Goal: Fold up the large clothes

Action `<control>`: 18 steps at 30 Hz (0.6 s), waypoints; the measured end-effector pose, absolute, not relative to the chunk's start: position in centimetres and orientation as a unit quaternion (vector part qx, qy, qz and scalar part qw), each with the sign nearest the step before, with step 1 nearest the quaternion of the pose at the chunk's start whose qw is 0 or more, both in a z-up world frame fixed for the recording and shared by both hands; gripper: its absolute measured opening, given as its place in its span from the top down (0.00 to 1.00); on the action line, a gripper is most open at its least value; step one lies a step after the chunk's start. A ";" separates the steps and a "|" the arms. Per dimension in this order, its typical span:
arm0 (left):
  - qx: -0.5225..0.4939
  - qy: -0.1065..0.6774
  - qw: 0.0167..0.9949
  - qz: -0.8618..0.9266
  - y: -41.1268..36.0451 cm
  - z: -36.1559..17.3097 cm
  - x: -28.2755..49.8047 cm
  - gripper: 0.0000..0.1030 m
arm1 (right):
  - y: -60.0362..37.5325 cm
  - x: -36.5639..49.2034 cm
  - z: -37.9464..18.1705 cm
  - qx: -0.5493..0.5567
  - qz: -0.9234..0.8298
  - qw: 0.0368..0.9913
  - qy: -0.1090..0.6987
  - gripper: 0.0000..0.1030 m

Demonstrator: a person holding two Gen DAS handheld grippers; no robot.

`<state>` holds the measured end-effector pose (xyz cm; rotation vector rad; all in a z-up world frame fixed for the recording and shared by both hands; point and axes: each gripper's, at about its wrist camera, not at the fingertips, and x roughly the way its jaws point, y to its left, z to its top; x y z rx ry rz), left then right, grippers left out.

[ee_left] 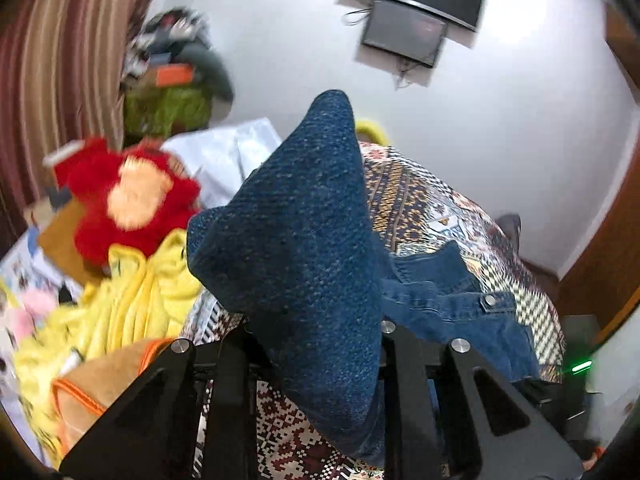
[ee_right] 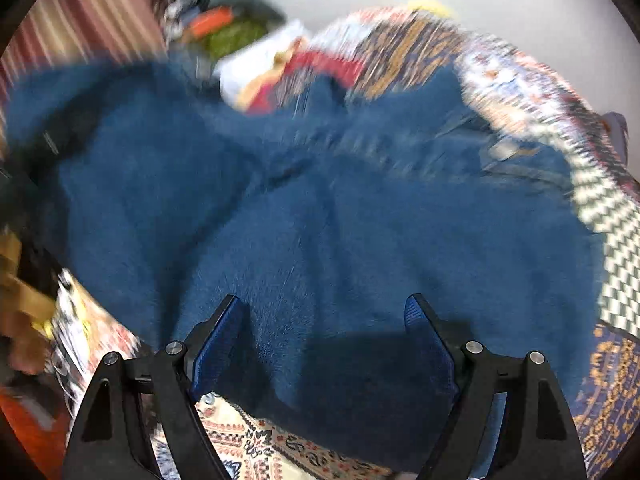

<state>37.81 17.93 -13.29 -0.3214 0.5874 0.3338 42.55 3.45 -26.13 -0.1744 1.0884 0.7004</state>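
A large blue denim garment (ee_right: 320, 208) lies spread over the patterned bedspread (ee_right: 520, 80). My left gripper (ee_left: 320, 344) is shut on a fold of this denim (ee_left: 304, 220) and holds it lifted, so the cloth stands up in a peak in front of the camera. The rest of the garment with a metal button (ee_left: 489, 301) lies on the bed to the right. My right gripper (ee_right: 324, 320) is open, its blue pads (ee_right: 218, 344) spread just above the near part of the denim. The right wrist view is blurred by motion.
A yellow garment (ee_left: 132, 300), a red plush toy (ee_left: 132, 196) and a brown cushion with orange trim (ee_left: 100, 380) lie at the left. White cloth (ee_left: 224, 156) and a pile of things (ee_left: 176, 76) stand at the back left. Two screens (ee_left: 416, 8) hang on the wall.
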 end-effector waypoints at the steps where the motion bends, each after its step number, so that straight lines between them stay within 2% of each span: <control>1: -0.141 0.289 0.934 0.155 17.0 -13.2 38.3 0.80 | 4.1 42.3 -26.9 -0.096 0.318 0.797 0.504 0.18; 4: -0.094 0.286 0.941 0.152 14.4 -13.2 39.2 0.80 | 4.3 41.9 -27.4 -0.109 0.318 0.802 0.494 0.18; 7: -0.059 0.274 0.950 0.136 11.2 -12.5 40.3 0.81 | 2.4 42.6 -26.5 -0.084 0.339 0.780 0.520 0.18; 11: -0.020 0.261 0.960 0.094 6.7 -11.2 42.0 0.81 | -4.1 43.3 -24.4 -0.023 0.307 0.797 0.519 0.18; 18: 0.046 0.260 0.964 0.008 -2.5 -11.3 44.5 0.81 | -17.8 43.5 -20.5 0.008 0.181 0.858 0.481 0.18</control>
